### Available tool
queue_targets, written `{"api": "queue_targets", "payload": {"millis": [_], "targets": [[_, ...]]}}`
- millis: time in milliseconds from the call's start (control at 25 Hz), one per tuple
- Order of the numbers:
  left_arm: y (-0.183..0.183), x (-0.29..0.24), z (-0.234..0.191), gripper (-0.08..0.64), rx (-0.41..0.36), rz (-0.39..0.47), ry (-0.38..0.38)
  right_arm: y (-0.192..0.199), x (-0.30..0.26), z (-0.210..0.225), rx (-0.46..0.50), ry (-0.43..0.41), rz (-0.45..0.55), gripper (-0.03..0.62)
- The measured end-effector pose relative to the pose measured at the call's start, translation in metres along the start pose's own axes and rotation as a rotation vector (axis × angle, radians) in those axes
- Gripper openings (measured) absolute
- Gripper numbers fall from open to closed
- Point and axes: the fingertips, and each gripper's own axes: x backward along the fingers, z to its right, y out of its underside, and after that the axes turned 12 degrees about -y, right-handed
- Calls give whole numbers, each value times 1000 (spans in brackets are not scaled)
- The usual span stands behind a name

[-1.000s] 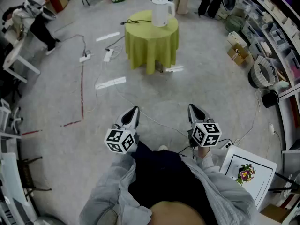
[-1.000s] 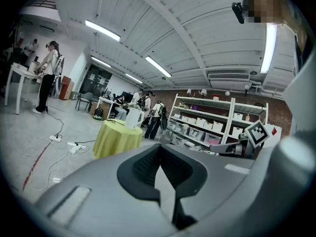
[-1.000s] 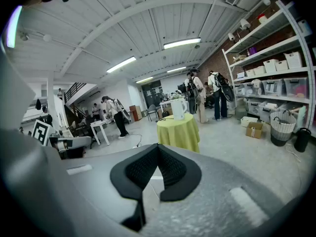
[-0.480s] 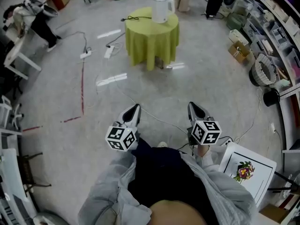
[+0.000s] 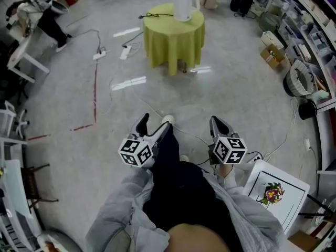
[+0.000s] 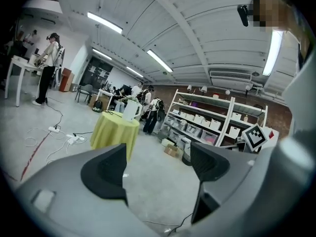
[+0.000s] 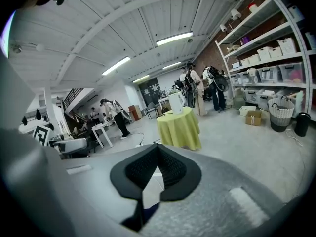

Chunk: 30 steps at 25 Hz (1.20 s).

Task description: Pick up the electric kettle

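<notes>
The white electric kettle [image 5: 184, 4] stands on a small round table with a yellow-green cloth [image 5: 175, 35], far ahead across the floor. It also shows in the left gripper view, kettle [image 6: 131, 109] on table [image 6: 113, 132], and in the right gripper view, kettle [image 7: 176, 102] on table [image 7: 180, 127]. My left gripper [image 5: 152, 127] is low in front of the body, jaws opening wide, nothing between its fingers [image 6: 106, 174]. My right gripper [image 5: 218, 126] is beside it, shut and empty, pads [image 7: 148, 168] meeting. Both point toward the table, well short of it.
Power strips [image 5: 100, 54] and cables trail over the floor left of the table. Shelves [image 5: 315, 25], a cardboard box [image 5: 275, 56] and a basket [image 5: 298, 77] line the right side. A white board with a flower picture [image 5: 273, 190] lies at right. People stand beyond the table [image 6: 148, 107].
The left gripper's jaws have spread apart from shut. A leg and shoe have swung forward between the grippers. The table and kettle sit higher in the head view.
</notes>
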Motion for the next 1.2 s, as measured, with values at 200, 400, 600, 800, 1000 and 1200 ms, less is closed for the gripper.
{"api": "queue_targets", "payload": {"millis": [200,400,600,800,1000,1200], "targets": [[-13,-22,13,355,-34,6,70,-10,-8,10,-8,19,19,2],[-26,-57,14,326,-46,-1,93,-29,-27,28,-13,26,27,2],[-48,-96,5,260,-43,-1,95,-59,-55,50,-18,45,32,2],[-78,-140,-11,256,-44,11,107,-98,-88,72,-7,72,49,2],[-109,-181,-33,259,-65,14,126,-133,-130,83,4,81,67,2],[-136,-224,-52,263,-62,34,147,-158,-169,95,24,92,69,2]]}}
